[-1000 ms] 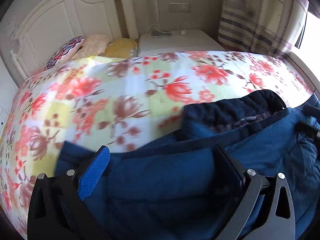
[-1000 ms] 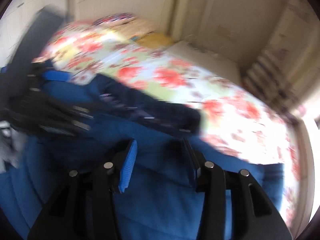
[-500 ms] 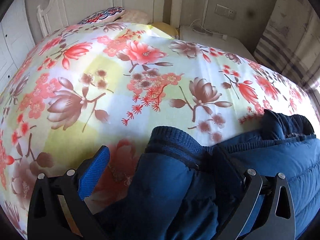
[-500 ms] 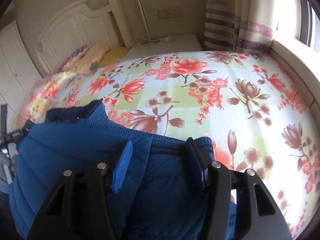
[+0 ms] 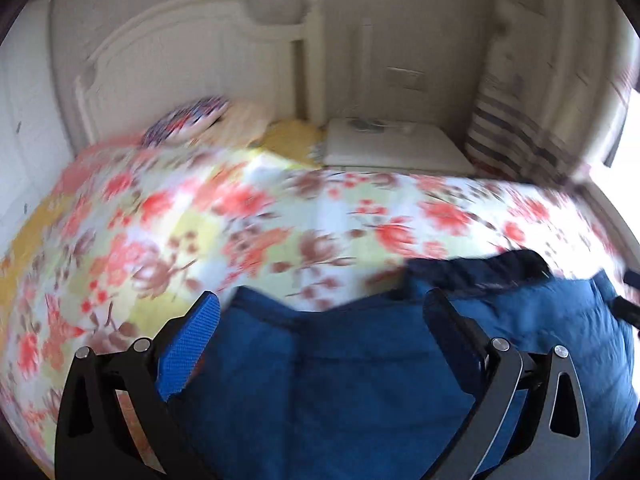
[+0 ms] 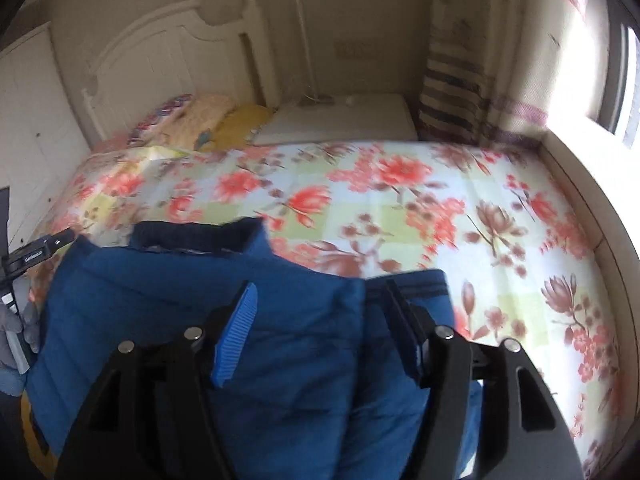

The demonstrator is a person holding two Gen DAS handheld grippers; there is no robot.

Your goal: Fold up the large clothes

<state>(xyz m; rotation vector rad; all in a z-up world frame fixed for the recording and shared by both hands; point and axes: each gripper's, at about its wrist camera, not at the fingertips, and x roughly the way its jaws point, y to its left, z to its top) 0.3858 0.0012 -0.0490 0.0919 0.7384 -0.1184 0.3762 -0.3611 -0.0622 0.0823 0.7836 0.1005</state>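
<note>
Both grippers, left (image 5: 320,312) and right (image 6: 320,304), are held spread, jaws just widened on the right, above the blue jacket (image 6: 180,292) on the floral bedspread (image 6: 400,208).

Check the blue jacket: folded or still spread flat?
Partly folded. In the right wrist view the blue jacket lies bunched on the floral bedspread, one padded layer overlapping another by the cuffed end; not a finished fold.

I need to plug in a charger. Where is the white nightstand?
In both wrist views the white nightstand stands at the far end, between the headboard post and the striped curtain, behind the floral bedspread.
</note>
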